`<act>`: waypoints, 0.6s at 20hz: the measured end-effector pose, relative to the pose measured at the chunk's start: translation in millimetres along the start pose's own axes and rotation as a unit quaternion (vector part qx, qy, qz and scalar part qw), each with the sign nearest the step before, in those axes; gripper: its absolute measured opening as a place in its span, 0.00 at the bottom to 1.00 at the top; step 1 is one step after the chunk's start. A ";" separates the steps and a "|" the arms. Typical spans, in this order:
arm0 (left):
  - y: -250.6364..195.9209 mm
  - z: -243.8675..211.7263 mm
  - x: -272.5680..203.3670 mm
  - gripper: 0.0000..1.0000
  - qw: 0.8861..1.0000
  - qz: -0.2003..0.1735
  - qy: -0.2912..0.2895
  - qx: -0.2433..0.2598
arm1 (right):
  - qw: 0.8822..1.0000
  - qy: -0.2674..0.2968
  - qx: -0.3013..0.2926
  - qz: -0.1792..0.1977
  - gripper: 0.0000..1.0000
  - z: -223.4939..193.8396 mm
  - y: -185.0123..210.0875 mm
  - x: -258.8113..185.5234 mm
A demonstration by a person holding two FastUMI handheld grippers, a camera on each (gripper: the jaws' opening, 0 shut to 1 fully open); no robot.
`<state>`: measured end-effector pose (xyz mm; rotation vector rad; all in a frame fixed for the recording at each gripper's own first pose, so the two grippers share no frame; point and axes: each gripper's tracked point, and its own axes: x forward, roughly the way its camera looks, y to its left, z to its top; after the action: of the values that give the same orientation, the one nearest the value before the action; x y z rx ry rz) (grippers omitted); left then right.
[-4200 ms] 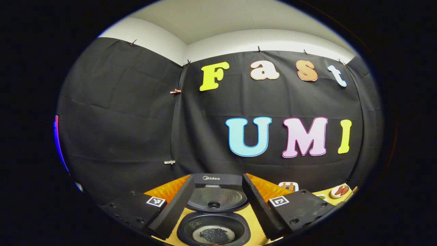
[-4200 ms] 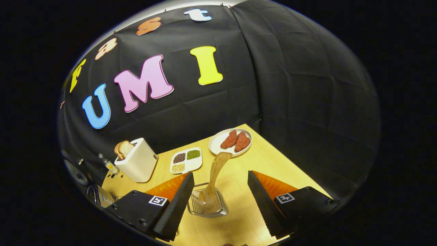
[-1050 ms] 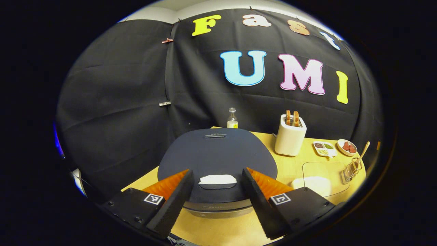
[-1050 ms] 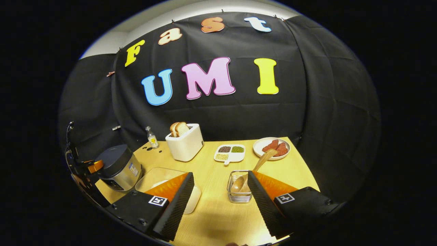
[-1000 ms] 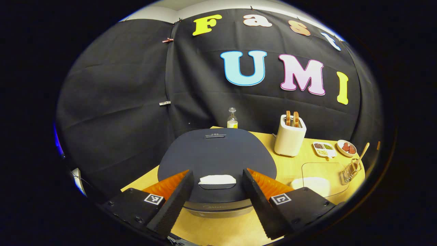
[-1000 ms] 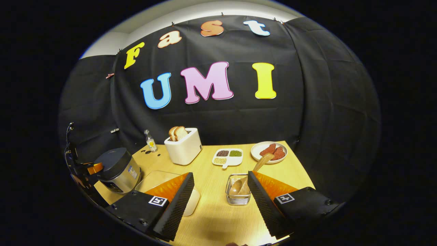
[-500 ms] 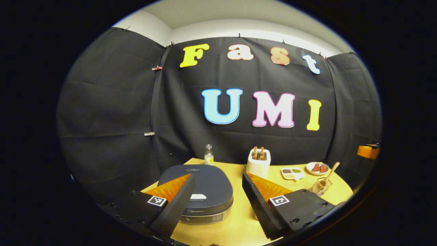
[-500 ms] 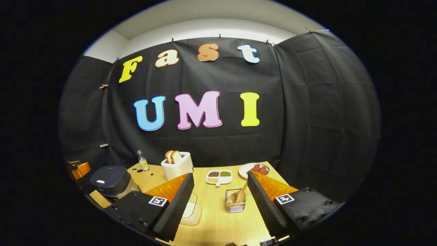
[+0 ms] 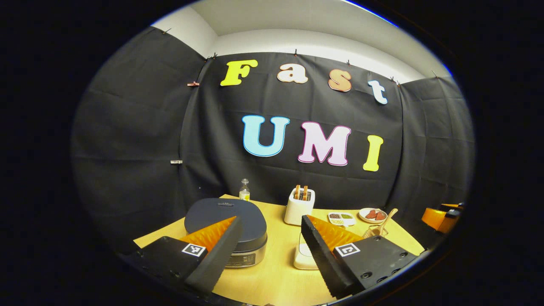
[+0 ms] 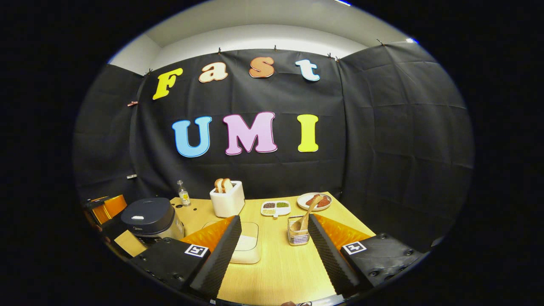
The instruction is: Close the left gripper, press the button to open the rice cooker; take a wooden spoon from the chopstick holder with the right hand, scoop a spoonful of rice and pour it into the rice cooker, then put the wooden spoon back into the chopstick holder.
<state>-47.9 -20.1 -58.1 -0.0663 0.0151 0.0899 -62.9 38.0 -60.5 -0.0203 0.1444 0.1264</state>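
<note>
**Wooden table and its load**

A light wooden table carries the closed rice cooker left of the fingers, a clear rice container beside the left finger, the chopstick holder between them, and toaster, bottle, divided dish and plate beyond.

I'm seeing black cloth wall draping booth on three sides, pale wall band showing above, light wooden surface sitting below.
</note>
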 end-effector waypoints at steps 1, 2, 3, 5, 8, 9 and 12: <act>-1.1 0.2 -0.9 0.95 1.000 0.000 0.000 0.002 | 1.000 -0.005 -0.005 0.000 0.98 3.1 -0.6 -0.5; -3.6 -0.2 -0.5 0.95 1.000 -0.005 0.000 0.004 | 1.000 -0.010 -0.010 -0.001 0.99 7.1 0.8 0.5; -7.4 -0.2 0.3 0.95 1.000 -0.012 0.000 0.007 | 1.000 -0.015 -0.013 -0.002 0.99 10.3 2.2 1.1; -14.3 1.0 -0.6 0.95 1.000 -0.025 0.001 0.010 | 1.000 -0.020 -0.011 -0.005 0.98 15.1 3.4 2.5; -25.2 -2.2 -0.6 0.95 0.999 -0.040 0.007 0.015 | 1.000 -0.021 0.001 -0.015 0.98 14.6 -3.0 1.2; -28.1 -2.2 -1.2 0.95 0.999 -0.043 0.008 0.014 | 1.000 -0.024 0.000 -0.020 0.98 14.7 -8.5 1.4; -31.0 -3.0 -2.4 0.95 0.999 -0.041 0.009 0.016 | 0.999 -0.023 -0.005 -0.030 0.98 9.5 -22.9 0.9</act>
<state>-47.5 -51.3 -59.1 -0.0358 0.0312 0.0064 -57.8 15.7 -51.0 -0.0307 0.0969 0.0668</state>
